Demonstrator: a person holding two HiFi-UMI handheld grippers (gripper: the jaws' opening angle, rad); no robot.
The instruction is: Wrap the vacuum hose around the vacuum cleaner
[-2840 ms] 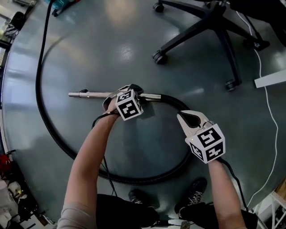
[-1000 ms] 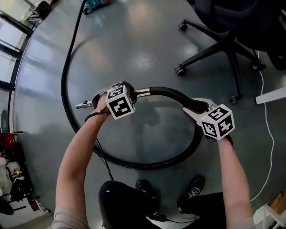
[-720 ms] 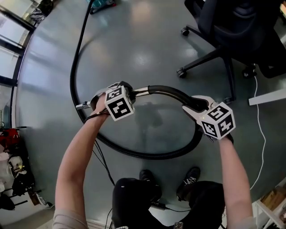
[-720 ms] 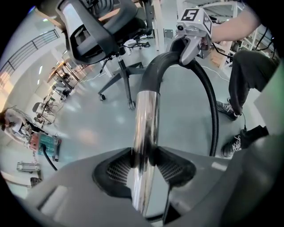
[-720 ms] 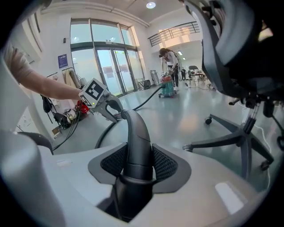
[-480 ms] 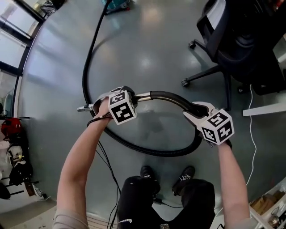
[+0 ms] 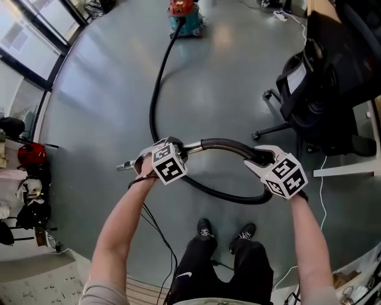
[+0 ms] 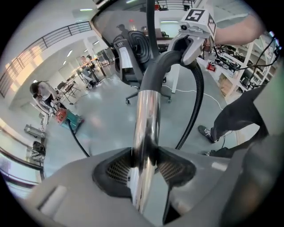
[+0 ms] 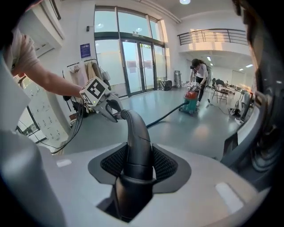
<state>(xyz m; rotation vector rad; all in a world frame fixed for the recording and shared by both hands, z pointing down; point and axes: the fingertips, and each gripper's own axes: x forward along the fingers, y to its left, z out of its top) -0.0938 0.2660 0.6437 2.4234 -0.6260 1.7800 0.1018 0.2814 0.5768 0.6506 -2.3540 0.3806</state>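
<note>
The red and teal vacuum cleaner (image 7: 181, 12) stands on the grey floor at the far top of the head view. Its black hose (image 7: 156, 101) runs toward me and loops low in front of my feet. My left gripper (image 7: 156, 159) is shut on the chrome wand (image 8: 146, 119), held roughly level above the floor. My right gripper (image 7: 259, 158) is shut on the hose's black curved handle (image 9: 137, 142). In the left gripper view the wand passes between the jaws of my left gripper (image 8: 144, 162). The right gripper view shows my right gripper (image 9: 138, 162) clamped on the handle and the vacuum cleaner (image 9: 191, 103) far off.
A black office chair (image 7: 315, 89) stands close on the right, with a white cable (image 7: 324, 196) on the floor near it. Gear and bags (image 7: 24, 179) lie along the left wall. A person (image 9: 199, 71) stands by the vacuum cleaner. Thin black cables hang from my left arm.
The wand and handle have risen off the floor in both grippers. The view has pulled up and away, so the vacuum cleaner now shows at the top. Both grips are unchanged.
</note>
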